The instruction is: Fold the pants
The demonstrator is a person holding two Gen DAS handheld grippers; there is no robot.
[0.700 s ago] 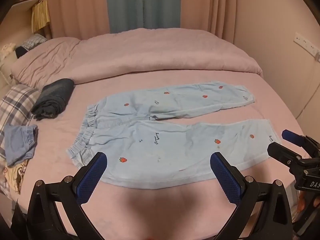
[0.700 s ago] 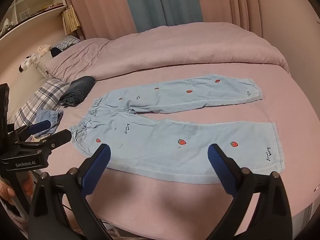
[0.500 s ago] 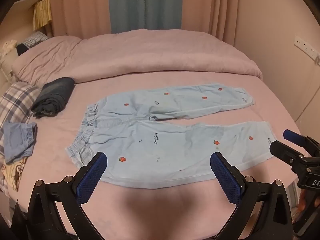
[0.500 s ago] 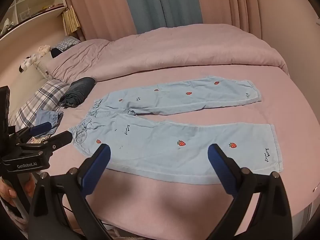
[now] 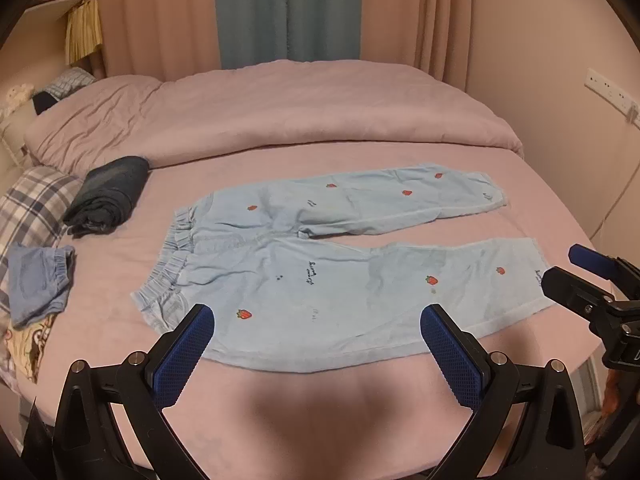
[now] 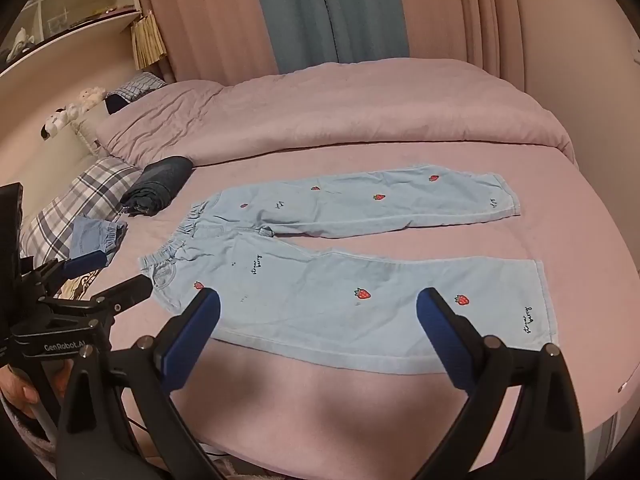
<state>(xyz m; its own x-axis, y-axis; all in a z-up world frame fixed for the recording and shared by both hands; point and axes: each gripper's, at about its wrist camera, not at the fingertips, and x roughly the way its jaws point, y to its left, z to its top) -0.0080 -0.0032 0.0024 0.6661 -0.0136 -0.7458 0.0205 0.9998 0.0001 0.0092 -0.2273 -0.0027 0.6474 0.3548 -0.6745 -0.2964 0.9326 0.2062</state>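
Light blue pants (image 5: 332,276) with red strawberry prints lie flat on the pink bed, waistband to the left, both legs spread to the right; they also show in the right wrist view (image 6: 352,280). My left gripper (image 5: 316,332) is open and empty, hovering above the near edge of the near leg. My right gripper (image 6: 318,318) is open and empty, also above the near leg. Each gripper appears in the other's view: the right one (image 5: 568,272) near the leg hem, the left one (image 6: 108,276) near the waistband.
A folded dark garment (image 5: 108,194) and a small blue garment (image 5: 36,280) lie left of the pants, by a plaid pillow (image 5: 28,208). A pink duvet (image 5: 280,116) is bunched along the far side. The bed's near edge (image 6: 600,412) curves off at the right.
Both grippers have risen and drawn back slightly, so the pants sit a little lower and smaller in view. Both stay open. The pants have not moved.
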